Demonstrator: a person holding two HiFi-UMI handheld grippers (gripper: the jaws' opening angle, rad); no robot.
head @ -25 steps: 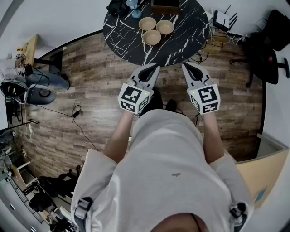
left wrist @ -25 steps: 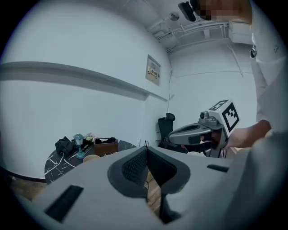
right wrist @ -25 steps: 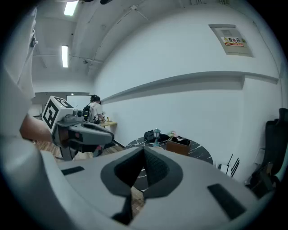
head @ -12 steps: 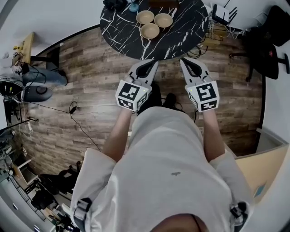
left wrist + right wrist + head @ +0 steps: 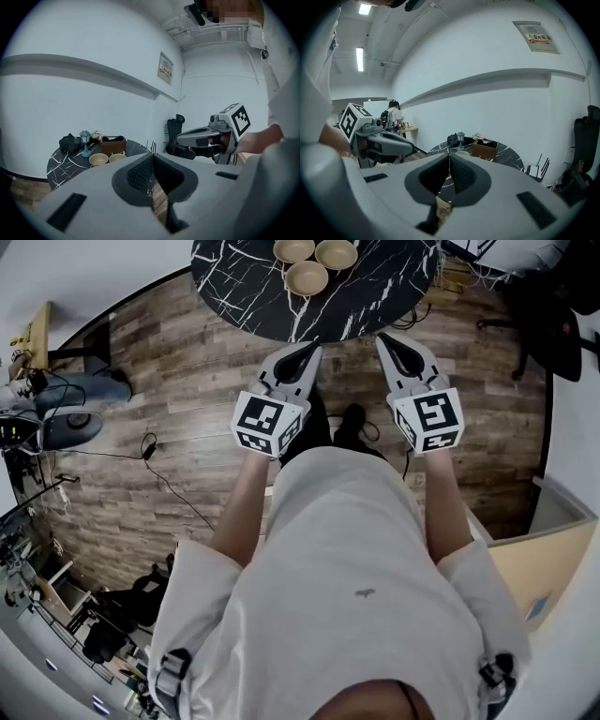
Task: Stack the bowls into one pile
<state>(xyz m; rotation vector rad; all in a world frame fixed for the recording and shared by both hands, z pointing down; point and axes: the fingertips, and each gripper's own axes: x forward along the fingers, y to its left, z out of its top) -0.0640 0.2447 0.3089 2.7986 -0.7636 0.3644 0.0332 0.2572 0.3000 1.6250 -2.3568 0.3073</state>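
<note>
The left claw [image 5: 310, 349] points up the head view over the wood-plank floor [image 5: 178, 381], its tips just short of the near edge of the round black marble-patterned bench [image 5: 375, 296]. Its marker cube [image 5: 265, 423] sits at the rear, over the person's left hand. In the left gripper view its ribbed pads [image 5: 139, 173] are pressed together with nothing between them: clenched and empty.

The three tan bowls [image 5: 307, 277] lie on the bench beyond this claw's tips, almost straight ahead and well apart from them. One bowl is nearest. The other two sit side by side behind it, at the top edge of the head view. They are close together, each resting on the bench itself, none inside another. In the left gripper view two of them show to the left of the shut tips, in front of a brown wooden box [image 5: 113, 146]. A teal lantern [image 5: 85, 140] and a dark bundle [image 5: 69, 142] stand further left of the box.

The right claw [image 5: 385, 337] is held beside the left one, apart from it and pointing the same way, its tips at the bench's near edge. From this claw the bowls lie ahead and off to the left, also well apart. In the right gripper view its pads [image 5: 461, 176] meet with nothing gripped, so it too is clenched and empty, and a bowl's rim shows just above the tips. A black office chair [image 5: 553, 324] stands far to the right of this claw.
</note>
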